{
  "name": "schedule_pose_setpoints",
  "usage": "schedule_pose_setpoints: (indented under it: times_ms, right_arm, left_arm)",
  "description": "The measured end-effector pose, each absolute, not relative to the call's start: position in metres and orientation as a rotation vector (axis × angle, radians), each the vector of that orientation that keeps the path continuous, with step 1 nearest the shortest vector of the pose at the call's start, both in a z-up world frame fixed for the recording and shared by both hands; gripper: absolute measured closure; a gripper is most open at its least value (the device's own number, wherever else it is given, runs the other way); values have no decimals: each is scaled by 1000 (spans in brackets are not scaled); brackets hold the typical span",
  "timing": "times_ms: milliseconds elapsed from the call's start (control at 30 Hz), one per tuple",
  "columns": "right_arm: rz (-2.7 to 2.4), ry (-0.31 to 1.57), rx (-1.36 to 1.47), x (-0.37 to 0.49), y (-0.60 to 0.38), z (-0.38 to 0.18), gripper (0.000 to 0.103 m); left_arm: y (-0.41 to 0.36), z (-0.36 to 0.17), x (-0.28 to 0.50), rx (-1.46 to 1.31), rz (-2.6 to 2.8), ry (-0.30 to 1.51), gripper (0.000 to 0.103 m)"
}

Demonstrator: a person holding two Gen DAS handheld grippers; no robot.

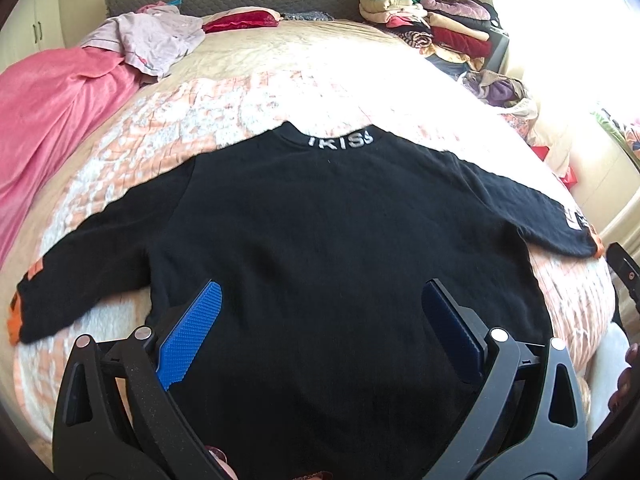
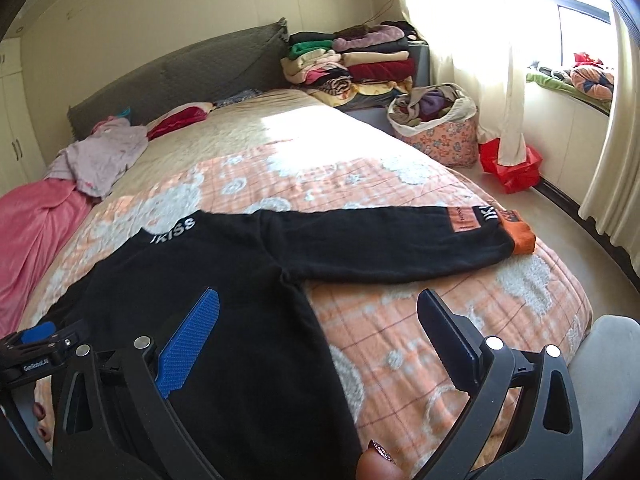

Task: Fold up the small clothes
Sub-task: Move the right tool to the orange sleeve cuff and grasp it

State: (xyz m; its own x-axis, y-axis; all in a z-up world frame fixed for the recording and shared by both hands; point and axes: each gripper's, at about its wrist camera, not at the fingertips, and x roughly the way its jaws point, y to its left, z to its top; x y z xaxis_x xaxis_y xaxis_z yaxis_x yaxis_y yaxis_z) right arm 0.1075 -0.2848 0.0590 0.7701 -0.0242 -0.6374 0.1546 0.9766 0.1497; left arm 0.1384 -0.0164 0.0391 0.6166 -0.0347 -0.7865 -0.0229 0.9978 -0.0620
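A black sweater (image 1: 320, 240) lay spread flat, back side up, across the near half of the bed (image 2: 400, 184), on an orange-and-white patterned quilt (image 2: 420, 320). Its collar, lettered "IKISS" (image 1: 340, 139), pointed toward the grey headboard (image 2: 180, 68); both sleeves were stretched out sideways. The right sleeve (image 2: 400, 236) reached to the bed's right edge and ended in an orange cuff (image 2: 522, 236), with an orange patch and a white-lettered band just before it. The left sleeve (image 1: 88, 268) ran toward the bed's left edge, also orange at the cuff. The left gripper (image 1: 320, 320) hovered over the sweater's lower body, jaws spread wide, nothing between the blue pads (image 1: 190, 336). The right gripper (image 2: 320, 332) was likewise spread wide and empty, one finger above the sweater's right side, the other above bare quilt beside it. A fingertip with a dark glittery nail (image 2: 380, 450) showed at the bottom of the right wrist view. Toward the head of the bed lay a crumpled lilac garment (image 2: 100, 156), a red pillow (image 2: 180, 118), and a pink blanket (image 1: 52, 120) along the left edge. Beyond the bed's far right corner stood a stack of folded clothes (image 2: 352, 64); a floral basket (image 2: 440, 128) full of clothes and a red bag (image 2: 510, 166) sat on the floor by the curtain (image 2: 480, 60).
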Motion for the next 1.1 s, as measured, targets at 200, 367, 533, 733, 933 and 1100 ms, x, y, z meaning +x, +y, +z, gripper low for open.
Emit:
schedule_pose_setpoints:
  times_ms: [200, 367, 533, 733, 933, 1100]
  right_arm:
    - [-170, 672, 235, 130, -317, 65, 4]
    - [-256, 658, 277, 147, -350, 69, 4]
    - [-307, 672, 308, 166, -376, 64, 4]
    - [-445, 674, 379, 176, -424, 50, 4]
    - [-536, 721, 480, 181, -472, 18, 4]
    - [-549, 773, 554, 189, -494, -9, 4]
  left_arm:
    - [-13, 43, 161, -66, 5, 907, 9]
    - [-14, 44, 182, -62, 14, 908, 9]
    - [-15, 39, 204, -79, 12, 929, 9]
    - [-20, 34, 233, -112, -26, 944, 9]
    - [-27, 31, 255, -93, -52, 943, 9]
    - [-29, 21, 272, -84, -74, 965, 9]
